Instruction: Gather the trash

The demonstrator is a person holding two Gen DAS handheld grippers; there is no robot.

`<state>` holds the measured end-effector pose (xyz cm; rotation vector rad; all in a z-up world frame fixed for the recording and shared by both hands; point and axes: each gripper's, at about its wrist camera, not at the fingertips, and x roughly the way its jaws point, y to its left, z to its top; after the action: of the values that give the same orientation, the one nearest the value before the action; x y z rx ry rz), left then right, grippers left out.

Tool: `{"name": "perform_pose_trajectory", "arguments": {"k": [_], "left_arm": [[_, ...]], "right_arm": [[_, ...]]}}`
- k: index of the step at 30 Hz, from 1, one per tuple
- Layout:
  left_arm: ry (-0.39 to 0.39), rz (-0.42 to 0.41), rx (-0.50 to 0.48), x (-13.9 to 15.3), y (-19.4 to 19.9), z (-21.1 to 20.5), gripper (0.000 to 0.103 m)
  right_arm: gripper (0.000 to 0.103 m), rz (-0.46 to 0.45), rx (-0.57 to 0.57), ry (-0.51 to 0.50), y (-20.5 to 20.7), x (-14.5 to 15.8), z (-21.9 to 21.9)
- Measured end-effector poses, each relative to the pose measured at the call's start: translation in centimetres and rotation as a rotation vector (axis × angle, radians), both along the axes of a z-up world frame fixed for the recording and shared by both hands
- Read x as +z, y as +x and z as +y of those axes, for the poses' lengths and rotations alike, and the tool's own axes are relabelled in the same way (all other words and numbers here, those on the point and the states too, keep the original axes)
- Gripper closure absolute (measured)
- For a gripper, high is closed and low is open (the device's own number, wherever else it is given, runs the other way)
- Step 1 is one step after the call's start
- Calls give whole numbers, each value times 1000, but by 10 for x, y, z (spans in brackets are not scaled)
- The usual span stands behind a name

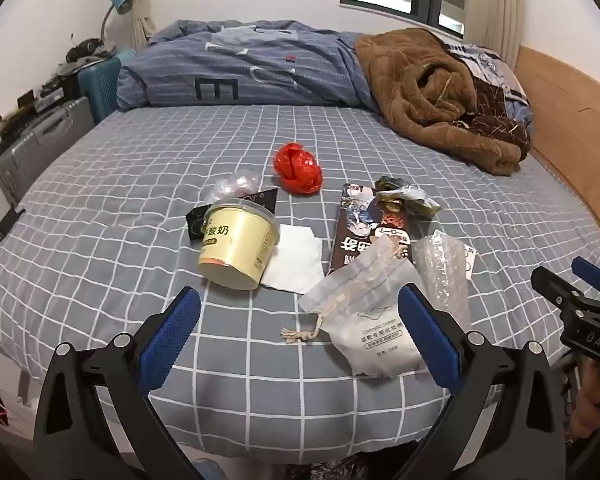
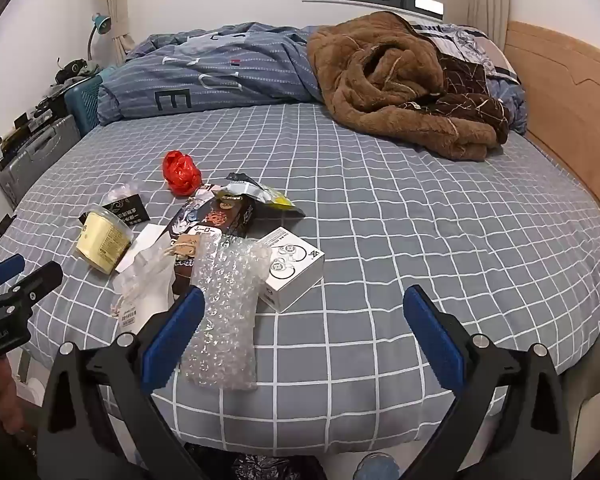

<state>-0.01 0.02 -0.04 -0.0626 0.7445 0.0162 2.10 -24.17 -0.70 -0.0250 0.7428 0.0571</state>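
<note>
left claw [image 1: 300,328] wide open, holds nothing | cotton pad bag [image 1: 370,320] on bed just ahead, between its fingers, long side pointing away | right claw [image 2: 304,324] open, bubble wrap [image 2: 224,316] by its left finger

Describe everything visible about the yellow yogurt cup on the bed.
The yellow yogurt cup is a pale-yellow tub, apparently plastic, printed with dark Chinese characters and small text. It lies on its side on the checked sheet, base toward the camera, clear-rimmed top away. It overlaps a white tissue and a black packet. Neither gripper touches it.
</note>
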Motion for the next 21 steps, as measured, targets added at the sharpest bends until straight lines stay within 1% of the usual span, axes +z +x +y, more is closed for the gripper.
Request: {"name": "perform_pose_trajectory", "arguments": {"k": [3,4,6,7,9,10,12,13,21], "left_arm": [[5,2,-2,-1,-2,-1,6],[6,5,-2,-2,-2,-1,6],[3,12,-6,-3,-4,0,6],[-2,8,11,-2,-2,3,6],[-2,10,12,-2,-4,5,6],[6,23,12,-2,1,1,6],[5,22,12,-1,0,3,6],[11,29,19,-6,6,-2,6],[5,31,15,-7,6,-3,6]], "right_arm": [[7,5,-1,-5,0,-2,3],[7,22,5,13,3,-3,1],[7,19,2,9,4,-4,2],[7,20,0,11,4,-3,3],[7,17,8,8,4,-1,6],[7,13,7,9,2,0,5],[7,13,8,21,4,1,3],[7,12,6,24,4,1,3],[7,10,-1,19,3,3,-1]]}}
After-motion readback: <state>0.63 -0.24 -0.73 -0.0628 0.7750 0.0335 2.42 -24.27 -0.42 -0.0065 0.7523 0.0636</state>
